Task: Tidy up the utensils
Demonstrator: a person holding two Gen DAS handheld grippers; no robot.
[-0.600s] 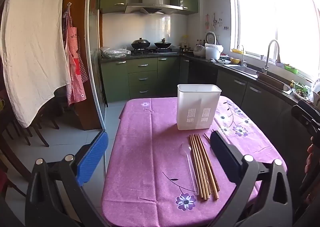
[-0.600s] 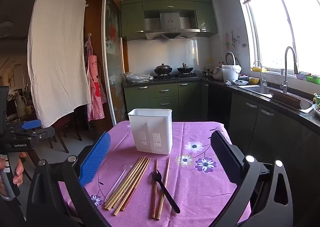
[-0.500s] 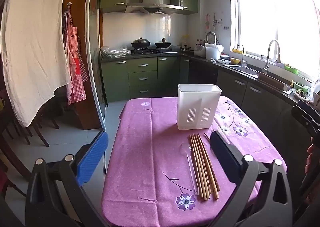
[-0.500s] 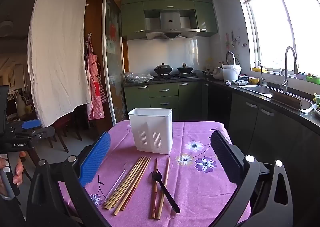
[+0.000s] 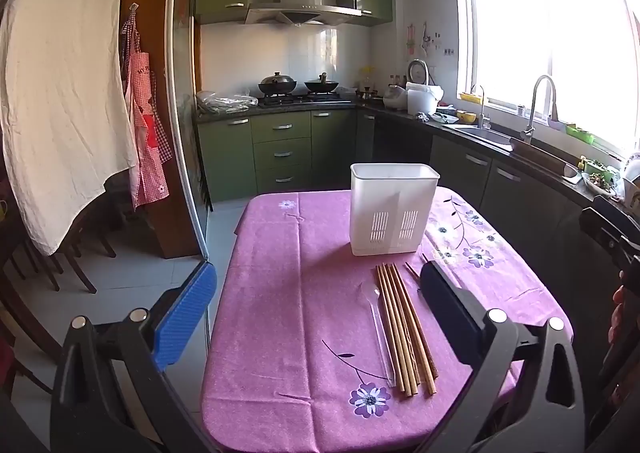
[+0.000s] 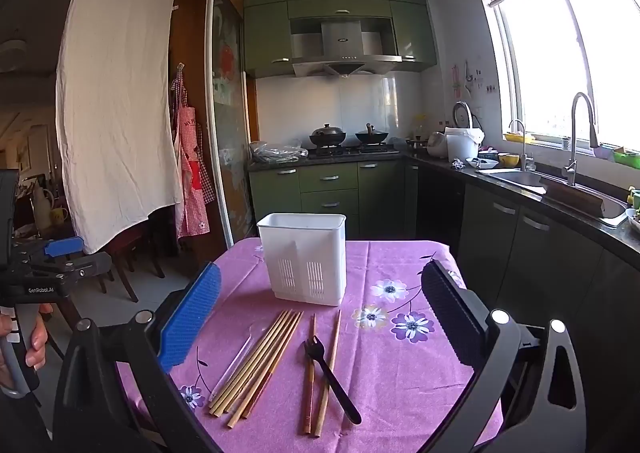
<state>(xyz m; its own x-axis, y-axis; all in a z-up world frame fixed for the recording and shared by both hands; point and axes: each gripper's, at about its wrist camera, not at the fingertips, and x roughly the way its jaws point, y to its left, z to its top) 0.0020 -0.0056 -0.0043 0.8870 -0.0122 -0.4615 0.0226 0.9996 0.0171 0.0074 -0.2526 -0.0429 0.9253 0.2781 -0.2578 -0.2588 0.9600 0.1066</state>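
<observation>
While both grippers hang above the near end of the table with nothing picked up, the job looks to be at its very start: every utensil lies on the purple tablecloth (image 6: 400,381) and the white utensil holder (image 6: 305,259) stands with nothing showing above its rim. The left gripper (image 5: 316,309) has its jaws spread as wide as they go and grips nothing; the right gripper (image 6: 320,313) is just as wide and likewise empty.

Ahead of the right gripper and slightly below, between its fingers, lie the bundle of pale chopsticks (image 6: 258,363), a clear plastic spoon (image 6: 236,357) beside them, two darker chopsticks (image 6: 320,369) and a black fork (image 6: 328,377) laid across that pair. The holder sits farther ahead, beyond the sticks' far tips.

The pale chopsticks run lengthwise away from the gripper, their far ends leaning right towards the holder; the dark pair lies nearly straight ahead. The fork's tines point away, its handle slanting back to the right.

The next move probably calls for lowering one gripper, turning its jaws across a stick's long axis, and closing on it near the middle.
</observation>
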